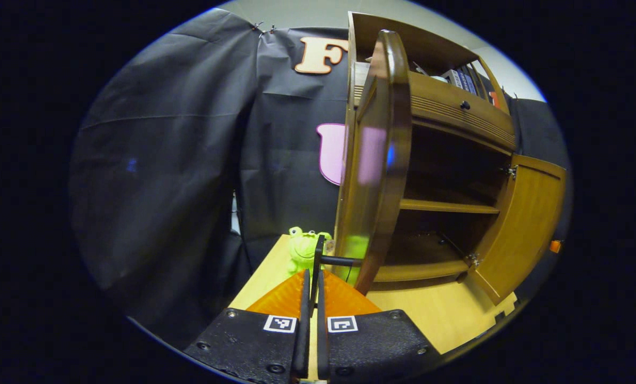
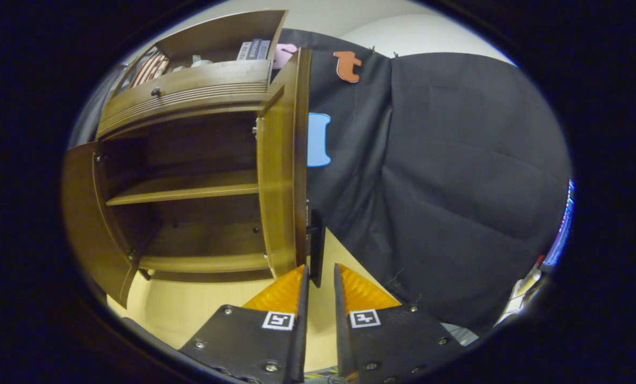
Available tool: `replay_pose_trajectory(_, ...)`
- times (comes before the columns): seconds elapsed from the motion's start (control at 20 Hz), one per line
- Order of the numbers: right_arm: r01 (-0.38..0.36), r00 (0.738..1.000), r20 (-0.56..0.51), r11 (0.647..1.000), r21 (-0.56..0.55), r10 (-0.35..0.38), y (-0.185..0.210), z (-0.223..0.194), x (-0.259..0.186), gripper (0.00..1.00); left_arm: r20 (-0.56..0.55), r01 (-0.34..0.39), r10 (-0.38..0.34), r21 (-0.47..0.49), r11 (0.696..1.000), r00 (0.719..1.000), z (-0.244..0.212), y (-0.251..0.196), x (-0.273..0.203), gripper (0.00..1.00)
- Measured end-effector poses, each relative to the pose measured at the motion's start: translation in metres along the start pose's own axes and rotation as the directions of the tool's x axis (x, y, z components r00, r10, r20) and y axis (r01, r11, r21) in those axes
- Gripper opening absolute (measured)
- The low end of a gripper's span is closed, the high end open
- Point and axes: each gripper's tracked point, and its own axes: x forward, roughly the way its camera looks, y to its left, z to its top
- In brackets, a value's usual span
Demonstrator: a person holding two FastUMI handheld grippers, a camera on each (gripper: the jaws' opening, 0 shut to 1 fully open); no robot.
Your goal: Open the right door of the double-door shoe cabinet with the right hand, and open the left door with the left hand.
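Observation:
The wooden shoe cabinet (image 1: 456, 114) stands with both doors swung out. In the left gripper view the left door (image 1: 376, 160) is edge-on right ahead, and its black handle (image 1: 318, 250) sticks out towards me. My left gripper (image 1: 312, 274) is shut on that handle. The right door (image 1: 526, 224) hangs open farther off. In the right gripper view the right door (image 2: 283, 160) is edge-on, and its black handle (image 2: 316, 245) reaches down between the fingertips of my right gripper (image 2: 319, 272). That gripper is slightly open, with a gap beside the handle. The left door (image 2: 86, 213) is open too.
A green frog toy (image 1: 301, 248) sits on the light wooden table (image 1: 446, 314) just left of the left door. Inside the cabinet are a bare shelf (image 2: 184, 186) and a drawer with a knob (image 1: 464, 105); books stand on top. Black cloth wall (image 2: 456, 186) hangs close behind.

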Motion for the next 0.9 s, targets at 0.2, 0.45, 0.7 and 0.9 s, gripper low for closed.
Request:
replay_pose_trajectory(0.2,-0.032,0.999,-0.006,0.999,-0.009,0.031,0.025,-0.007,-0.010,0.24,0.010,0.003,-0.002,-0.010,1.000,1.000,0.007,-0.005,-0.022,0.04)
replay_pose_trajectory(0.45,-0.145,0.989,0.028,0.989,-0.033,0.146,0.077,0.011,-0.013,0.24,0.074,0.056,-0.058,0.031,0.998,0.996,0.036,-0.051,-0.048,0.00)
replay_pose_trajectory(0.7,-0.252,0.958,0.121,0.966,-0.064,0.258,0.126,0.054,-0.025,0.23,0.169,0.158,-0.164,0.044,0.986,0.972,0.083,-0.110,-0.053,0.07)
replay_pose_trajectory(0.9,-0.322,0.915,0.226,0.942,-0.092,0.335,0.160,0.101,-0.042,0.23,0.219,0.200,-0.211,0.070,0.977,0.953,0.113,-0.143,-0.043,0.00)
